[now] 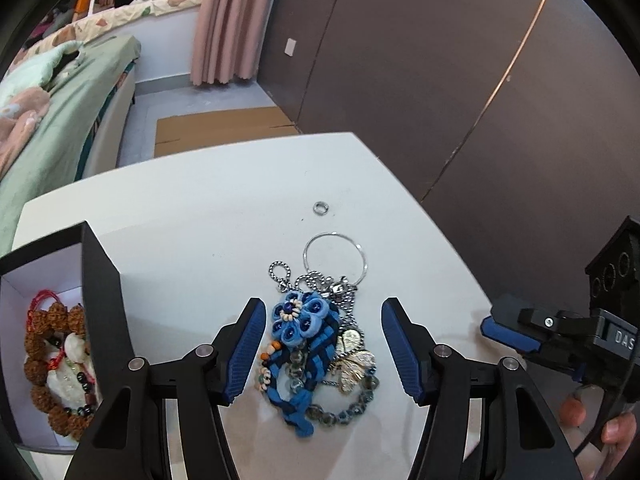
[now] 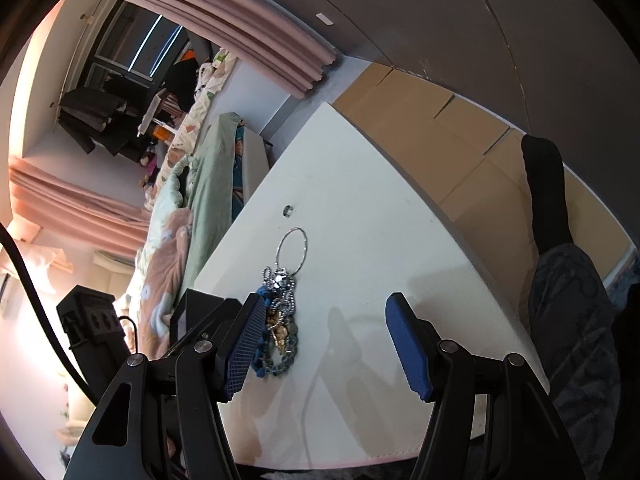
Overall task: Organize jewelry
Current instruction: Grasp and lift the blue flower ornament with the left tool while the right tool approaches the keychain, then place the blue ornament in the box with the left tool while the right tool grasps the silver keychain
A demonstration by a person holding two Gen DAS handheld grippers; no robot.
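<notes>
Left hand-held gripper (image 1: 323,344) sits low over the white surface (image 1: 192,208), jaws apart, straddling the jewelry pile (image 1: 316,344) with a gap on either side; neither blue pad touches it. What a tangle that pile is: a blue fabric flower (image 1: 294,316) with dark beads and a pale beaded centre on top, a braided blue band (image 1: 298,404) running down from it, gold leaf-shaped pieces (image 1: 352,356) to the right, a string of grey-green beads (image 1: 344,412) curling round the bottom, and silver ball chain (image 1: 280,274) looping out at the top. A large thin silver hoop (image 1: 335,256) lies just beyond, touching the chain, and a small silver ring (image 1: 320,207) sits apart, farther out. At the left, an open box (image 1: 24,280) holds a brown beaded bracelet (image 1: 48,368). The right hand-held gripper (image 2: 324,340) is also spread wide with nothing between its pads, the pile just beside its left finger (image 2: 244,344).
</notes>
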